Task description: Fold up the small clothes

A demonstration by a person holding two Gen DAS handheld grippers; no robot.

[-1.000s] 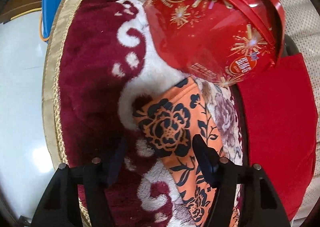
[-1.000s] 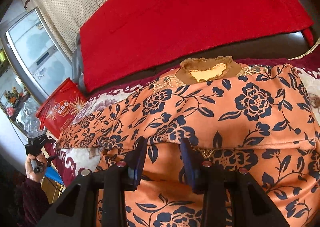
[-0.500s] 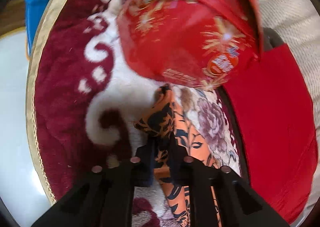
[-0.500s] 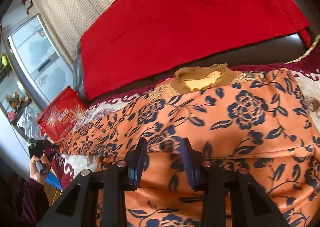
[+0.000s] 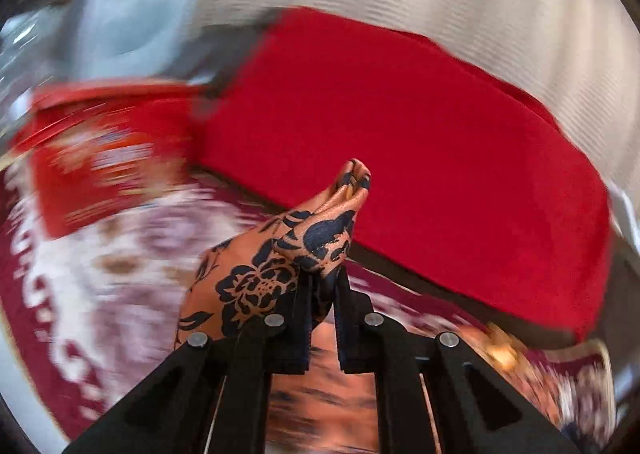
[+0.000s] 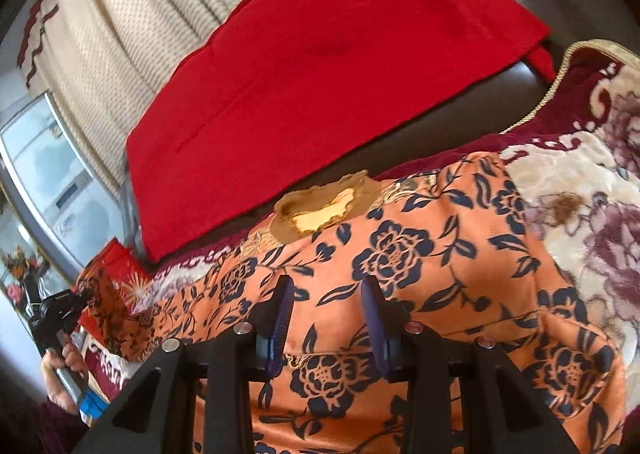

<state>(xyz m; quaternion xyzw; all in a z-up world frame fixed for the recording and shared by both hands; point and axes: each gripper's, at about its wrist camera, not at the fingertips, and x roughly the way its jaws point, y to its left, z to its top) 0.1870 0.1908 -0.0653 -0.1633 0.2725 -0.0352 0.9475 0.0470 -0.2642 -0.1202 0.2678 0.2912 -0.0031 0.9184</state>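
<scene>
An orange garment with dark blue flowers (image 6: 420,254) lies spread on a maroon and cream floral blanket (image 6: 592,182), its brown collar (image 6: 324,202) toward the sofa back. My left gripper (image 5: 322,286) is shut on the end of the garment's sleeve (image 5: 316,238) and holds it lifted; it also shows at the far left of the right wrist view (image 6: 60,308). My right gripper (image 6: 326,294) is open, its fingers just above the middle of the garment, holding nothing.
A red cloth (image 6: 320,54) covers the dark sofa back (image 6: 460,122). A red printed box (image 5: 100,162) sits at the blanket's left end. Cream curtains (image 6: 120,34) and a white cabinet (image 6: 52,174) stand behind.
My left gripper closed on the sleeve end near the red box, then lifted it and swung toward the sofa back. The right gripper stayed open over the garment and shifted slightly.
</scene>
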